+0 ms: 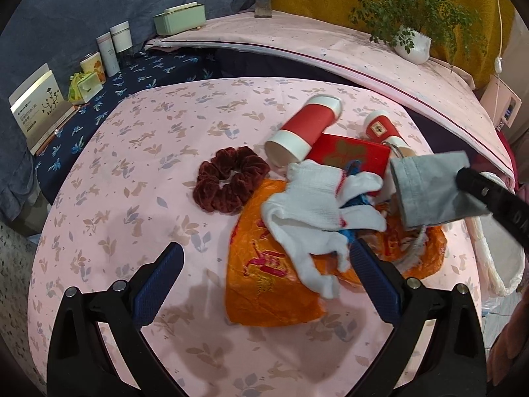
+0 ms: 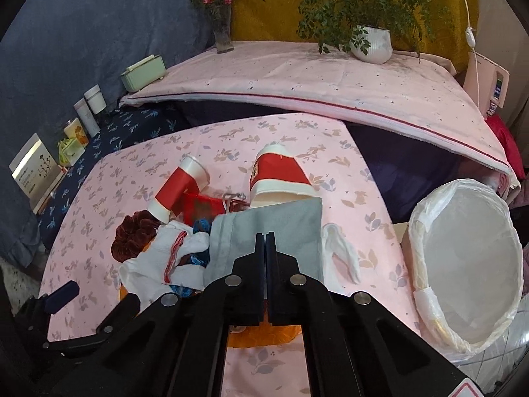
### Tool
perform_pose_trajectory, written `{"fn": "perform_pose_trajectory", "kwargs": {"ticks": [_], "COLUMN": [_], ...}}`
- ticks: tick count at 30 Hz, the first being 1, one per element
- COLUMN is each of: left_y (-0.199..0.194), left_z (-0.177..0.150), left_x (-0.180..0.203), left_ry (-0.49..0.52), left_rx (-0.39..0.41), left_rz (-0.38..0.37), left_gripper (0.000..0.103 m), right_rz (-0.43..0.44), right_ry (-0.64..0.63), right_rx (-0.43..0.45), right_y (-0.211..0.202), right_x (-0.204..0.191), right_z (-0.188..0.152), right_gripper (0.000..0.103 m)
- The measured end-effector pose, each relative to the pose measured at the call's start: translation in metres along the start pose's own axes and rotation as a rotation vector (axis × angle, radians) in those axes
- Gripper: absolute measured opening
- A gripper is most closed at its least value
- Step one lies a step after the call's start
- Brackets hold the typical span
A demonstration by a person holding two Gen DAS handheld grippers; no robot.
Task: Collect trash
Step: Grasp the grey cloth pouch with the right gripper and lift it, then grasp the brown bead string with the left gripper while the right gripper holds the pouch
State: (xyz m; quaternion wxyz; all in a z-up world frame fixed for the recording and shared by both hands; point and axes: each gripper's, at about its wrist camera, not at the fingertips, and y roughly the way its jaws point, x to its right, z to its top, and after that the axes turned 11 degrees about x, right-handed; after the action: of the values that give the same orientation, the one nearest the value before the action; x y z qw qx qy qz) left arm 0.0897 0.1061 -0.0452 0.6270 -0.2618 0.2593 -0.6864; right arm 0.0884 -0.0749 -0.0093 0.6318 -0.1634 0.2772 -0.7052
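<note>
Table point(image 1: 139, 152), covered in a pink patterned cloth, carries every loose item in one cluster toward its right edge, within reach of the lined bin point(image 2: 463, 264) that stands just beside that edge. The bin's mouth is open and turned toward the right wrist camera, which suits direct drop-in from the table.

Orange plastic bag point(image 1: 264, 284) lies flat under the pile near the front edge. Two red paper cups lie on their sides: the left cup point(image 1: 304, 129) has its long axis running diagonally, open mouth toward the front-left; the right cup point(image 2: 281, 178) points its wide mouth toward the front edge. A flat red packet point(image 1: 350, 155) lies between them.

Grey cloth pouch point(image 2: 264, 228) is the item in hand. The right gripper point(image 2: 266, 236) has its jaws fully closed on the pouch's near portion. The pouch appears lifted off the pile, its long axis running away from the jaws toward the far edge.

White knit gloves point(image 1: 317, 205) sprawl over the bag, fingers pointing toward the front edge. A dark red scrunchie point(image 1: 228, 182) lies just beside them toward the table's centre.

Left gripper point(image 1: 264, 281) hovers above the bag with jaws wide and nothing between them, probably staged for the next pick.
</note>
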Motion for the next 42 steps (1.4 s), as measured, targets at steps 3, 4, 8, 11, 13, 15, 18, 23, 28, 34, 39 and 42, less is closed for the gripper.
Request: {"fn": "perform_pose_trajectory", "kwargs": {"ticks": [3,4,8,11,13,15,18,23,28,34,39,42], "left_y": [-0.003,-0.004,-0.005,-0.006,-0.007,-0.007,-0.004,0.001,0.006,0.007,0.005,0.014], "left_z": [-0.002,-0.003,-0.006,-0.008,-0.01,-0.011,-0.012,-0.011,-0.01,-0.012,-0.013,-0.015], "left_x": [0.014,0.019,0.042,0.056,0.061,0.061,0.054,0.033,0.026,0.044,0.069,0.084], "left_ry": [0.013,0.017,0.036,0.064,0.078,0.085,0.075,0.042,0.04,0.07,0.088,0.095], "left_rx": [-0.005,-0.005,-0.019,-0.018,-0.016,-0.015,-0.021,-0.025,-0.031,-0.038,-0.038,-0.06], "left_rz": [-0.031,-0.045,-0.107,-0.116,-0.108,-0.086,-0.046,0.003,0.008,-0.045,-0.123,-0.16], "left_gripper": [0.096,0.096,0.096,0.096,0.096,0.096,0.096,0.096,0.096,0.096,0.095,0.086], "right_rz": [-0.027,-0.032,-0.046,-0.019,0.003,0.027,0.065,0.116,0.12,0.091,0.052,0.038], "right_ry": [0.013,0.021,0.054,0.067,0.078,0.089,0.078,0.083,0.086,0.12,0.136,0.151], "right_rx": [0.04,0.048,0.054,0.009,-0.019,-0.029,-0.05,-0.11,-0.162,-0.143,-0.078,-0.051], "right_y": [-0.015,-0.019,-0.027,-0.023,-0.018,-0.014,-0.003,0.026,0.045,0.033,0.009,-0.003], "right_x": [0.014,0.019,0.04,0.047,0.048,0.046,0.035,0.022,0.02,0.038,0.061,0.073], "right_z": [0.006,0.008,0.011,0.004,-0.003,-0.009,-0.015,-0.026,-0.036,-0.035,-0.023,-0.017], "right_gripper": [0.0,0.0,0.0,0.002,0.013,0.035,0.039,0.052,0.037,0.001,0.002,0.002]}}
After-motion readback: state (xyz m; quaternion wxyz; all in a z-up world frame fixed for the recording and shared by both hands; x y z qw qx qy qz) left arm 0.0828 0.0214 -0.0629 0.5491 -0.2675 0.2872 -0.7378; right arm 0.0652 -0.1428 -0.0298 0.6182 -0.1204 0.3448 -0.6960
